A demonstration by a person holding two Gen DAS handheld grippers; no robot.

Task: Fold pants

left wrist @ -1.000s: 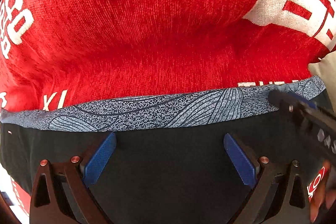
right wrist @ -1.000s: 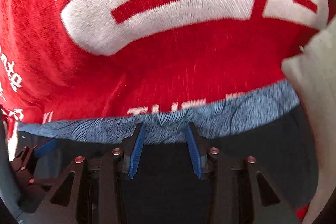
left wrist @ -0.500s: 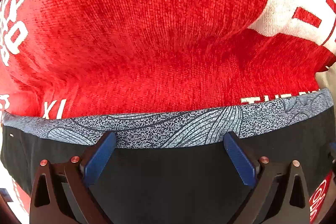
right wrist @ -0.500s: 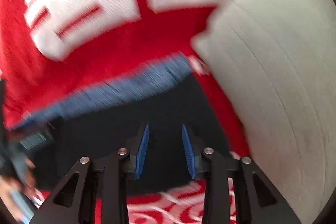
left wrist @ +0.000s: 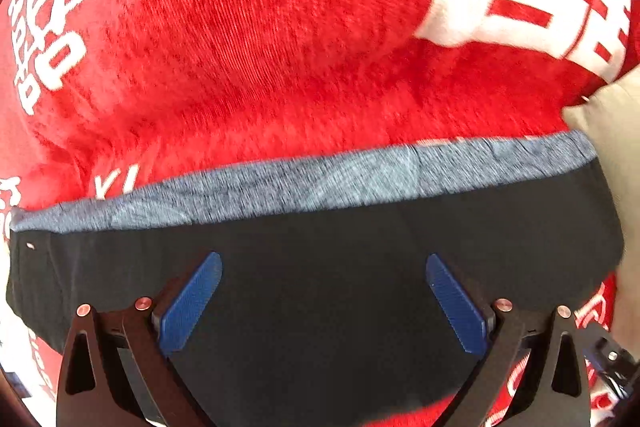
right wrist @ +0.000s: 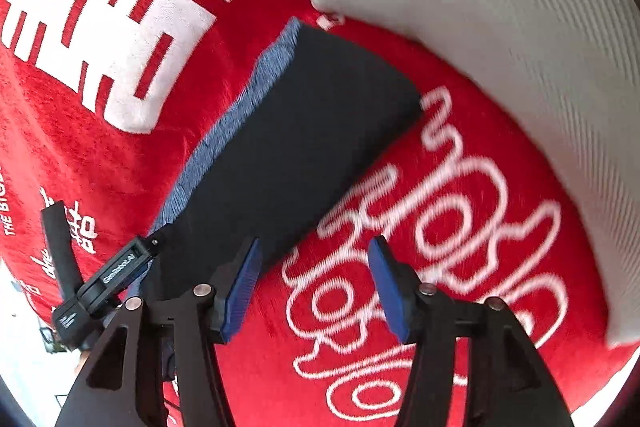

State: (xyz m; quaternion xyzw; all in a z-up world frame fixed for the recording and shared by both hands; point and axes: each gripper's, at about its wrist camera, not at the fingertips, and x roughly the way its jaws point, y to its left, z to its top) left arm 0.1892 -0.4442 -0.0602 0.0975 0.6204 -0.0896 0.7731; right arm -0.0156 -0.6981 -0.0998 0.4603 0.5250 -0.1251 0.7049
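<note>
Black, smooth-woven cloth fills the near half of my left wrist view: the pants [left wrist: 320, 267], already doubled into a compact rectangle, lie flat on a red plush blanket [left wrist: 248, 39] with white printed lettering. Along their far edge runs a speckled grey-blue waistband [left wrist: 320, 179], blurred here. My left gripper [left wrist: 324, 303] hangs almost straight down over the dark panel with its blue ribbed pads spread wide and nothing caught between them; whether the tips brush the cloth I cannot tell. From the right wrist view the bundle [right wrist: 296, 139] shows as a tidy slab running away to the far left, its corners fairly square, and a pale ribbed cushion [right wrist: 500, 47] sits close by its far right corner. My right gripper [right wrist: 314, 287] is off the near right edge of the pants, over bare red pile and looping white script, its jaws opening and empty. The left gripper's black body shows at the lower left of that view. I judge that the fold is essentially done and I am at the release-and-check stage. If anything is left, the next move calls for a light press to flatten the stack, or one more halving, which would need both pads pinching the layers together at the short edge so the slippery fabric doesn't slide apart.
</note>
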